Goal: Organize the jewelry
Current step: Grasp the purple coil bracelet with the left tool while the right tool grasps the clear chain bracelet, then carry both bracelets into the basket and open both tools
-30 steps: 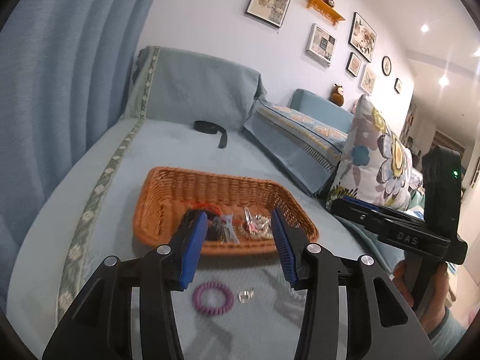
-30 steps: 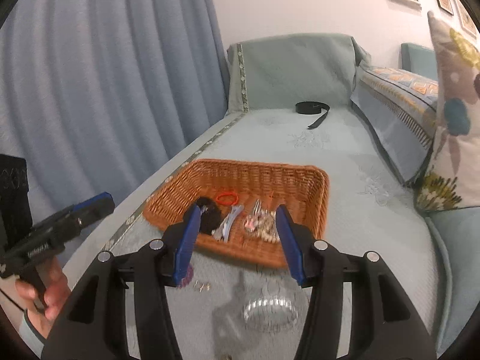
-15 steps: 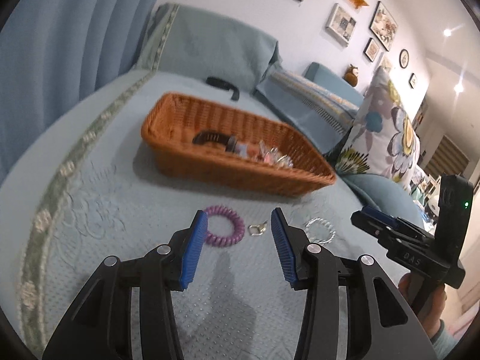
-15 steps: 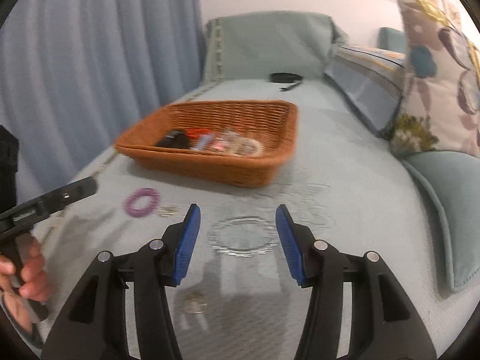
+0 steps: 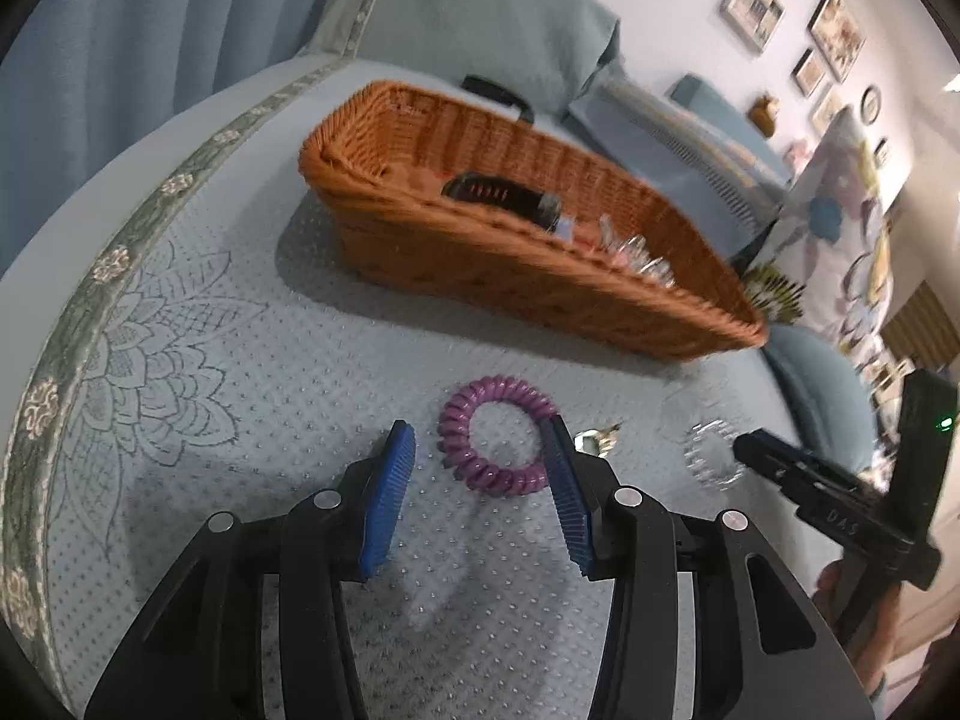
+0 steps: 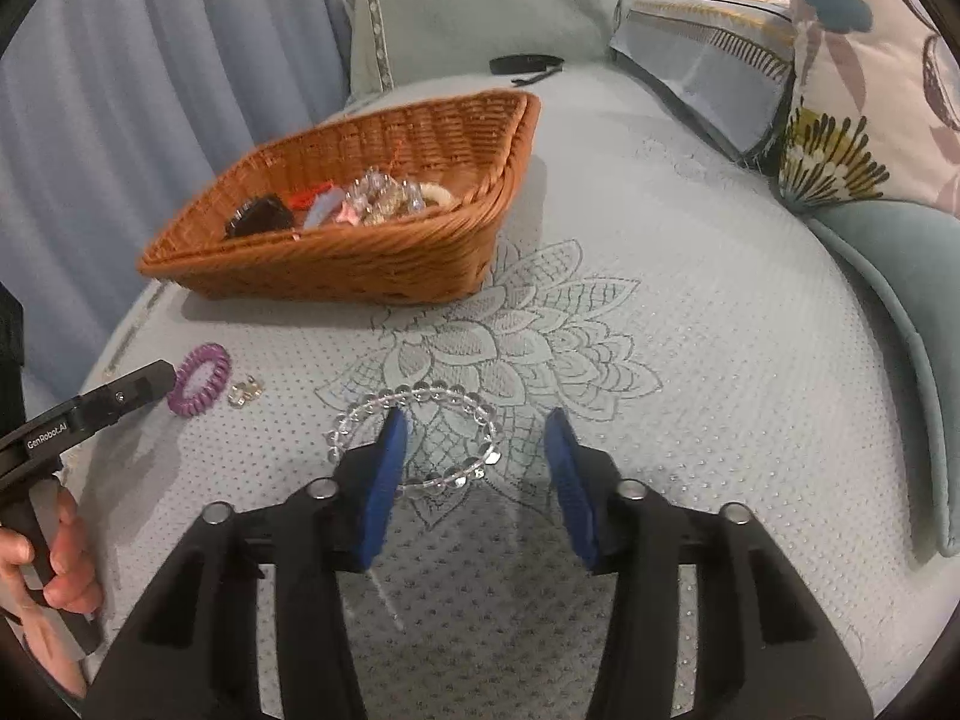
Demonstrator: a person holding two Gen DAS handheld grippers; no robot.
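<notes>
Fingers (image 5: 393,480) of the left gripper (image 5: 477,483) stand partly apart, gripping nothing, with the purple coil hair tie (image 5: 495,438) lying flat on the sofa cover (image 5: 252,360) between the blue pads, lower centre of frame; it sits nearer the right pad, maybe touching it, hard to say. Straddling it like this looks like the set-up for a pinch. Right gripper (image 6: 474,474) is also partly open and its jaws have just been closing in; the clear bead bracelet (image 6: 420,438) lies under them, the left pad covering part of the ring, the right pad clear of it. No grip seen yet.

Wicker basket (image 6: 336,264) sits upper left of centre in the right view, already holding a black piece, orange band and clear beads, so loose pieces likely go there. Small metal piece (image 6: 245,391), ring or earrings, is too small to name. Basket contents are blurred in the left view. Only a hand (image 6: 42,564) on the left gripper's grip shows, lower left, cut by the frame edge. Black strap (image 6: 525,66) far back lies apart
</notes>
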